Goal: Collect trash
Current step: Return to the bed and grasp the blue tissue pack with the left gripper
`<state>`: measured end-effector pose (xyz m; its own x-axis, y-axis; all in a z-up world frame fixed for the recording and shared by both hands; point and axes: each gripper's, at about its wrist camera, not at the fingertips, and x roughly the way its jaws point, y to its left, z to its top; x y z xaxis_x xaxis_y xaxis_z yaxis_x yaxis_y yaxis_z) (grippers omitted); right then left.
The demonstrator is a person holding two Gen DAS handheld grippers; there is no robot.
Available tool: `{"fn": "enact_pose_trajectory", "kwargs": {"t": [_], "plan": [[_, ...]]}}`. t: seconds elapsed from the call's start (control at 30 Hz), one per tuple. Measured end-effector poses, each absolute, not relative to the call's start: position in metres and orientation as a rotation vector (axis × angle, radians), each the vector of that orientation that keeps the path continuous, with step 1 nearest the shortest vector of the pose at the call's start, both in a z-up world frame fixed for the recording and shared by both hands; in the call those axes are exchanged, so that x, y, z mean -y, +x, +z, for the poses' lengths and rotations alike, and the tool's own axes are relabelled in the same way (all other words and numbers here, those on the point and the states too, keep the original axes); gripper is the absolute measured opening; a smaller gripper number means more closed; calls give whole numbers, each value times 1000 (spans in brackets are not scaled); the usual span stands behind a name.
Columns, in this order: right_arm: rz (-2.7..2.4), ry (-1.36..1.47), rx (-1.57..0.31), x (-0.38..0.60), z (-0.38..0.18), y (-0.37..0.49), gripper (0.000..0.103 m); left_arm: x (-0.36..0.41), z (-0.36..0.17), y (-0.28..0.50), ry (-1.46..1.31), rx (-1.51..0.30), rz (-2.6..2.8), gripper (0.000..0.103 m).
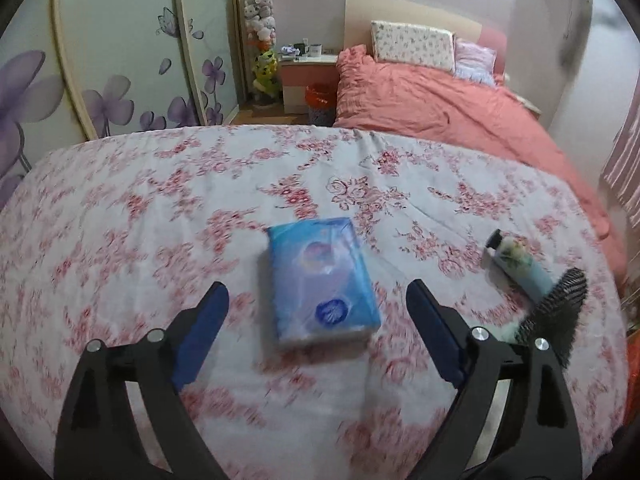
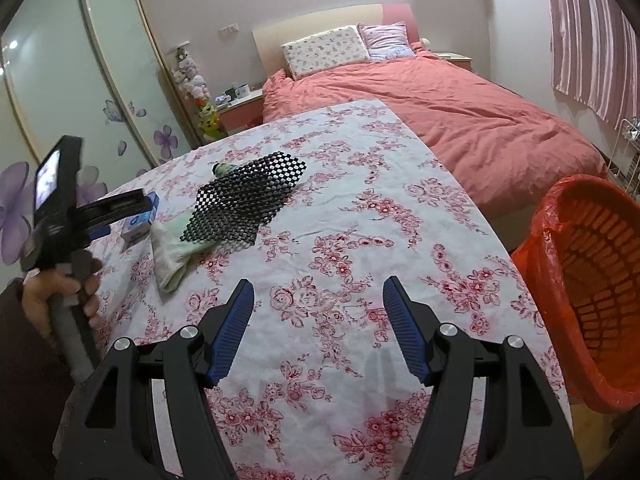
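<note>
A blue tissue pack (image 1: 322, 280) lies on the floral tablecloth (image 1: 200, 184). My left gripper (image 1: 318, 304) is open, its fingers on either side of the pack's near end, just above the cloth. A green tube (image 1: 516, 260) and a black mesh mat (image 1: 558, 308) lie to the right. In the right wrist view the mesh mat (image 2: 244, 196) covers the tube (image 2: 222, 169) and a pale green cloth (image 2: 172, 256). My right gripper (image 2: 318, 300) is open and empty over bare cloth. The left gripper's body (image 2: 68, 216) shows at the left, by the pack (image 2: 140, 224).
An orange trash basket (image 2: 592, 280) with an orange liner stands off the table's right edge. A bed with a salmon duvet (image 2: 440, 120) is behind the table. A wardrobe with purple flowers (image 1: 112, 60) and a nightstand (image 1: 308, 76) are at the back left.
</note>
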<state>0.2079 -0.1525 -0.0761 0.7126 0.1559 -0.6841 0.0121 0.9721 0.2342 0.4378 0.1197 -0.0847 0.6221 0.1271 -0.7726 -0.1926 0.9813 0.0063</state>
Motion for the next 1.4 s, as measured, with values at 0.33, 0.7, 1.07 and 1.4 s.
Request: {"fn": "enact_pose_trajectory", "kwargs": {"t": [0.33, 0.7, 1.07, 1.4], "plan": [[87, 231, -792, 148, -78, 213, 67, -139, -96, 439, -85, -951, 183, 51], [215, 209, -833, 72, -80, 234, 63, -189, -98, 334, -52, -928, 181, 54], [181, 117, -830, 10, -85, 262, 53, -193, -98, 321, -56, -913, 168, 54], [210, 63, -870, 17, -92, 260, 9, -193, -98, 322, -54, -913, 169, 55]]}}
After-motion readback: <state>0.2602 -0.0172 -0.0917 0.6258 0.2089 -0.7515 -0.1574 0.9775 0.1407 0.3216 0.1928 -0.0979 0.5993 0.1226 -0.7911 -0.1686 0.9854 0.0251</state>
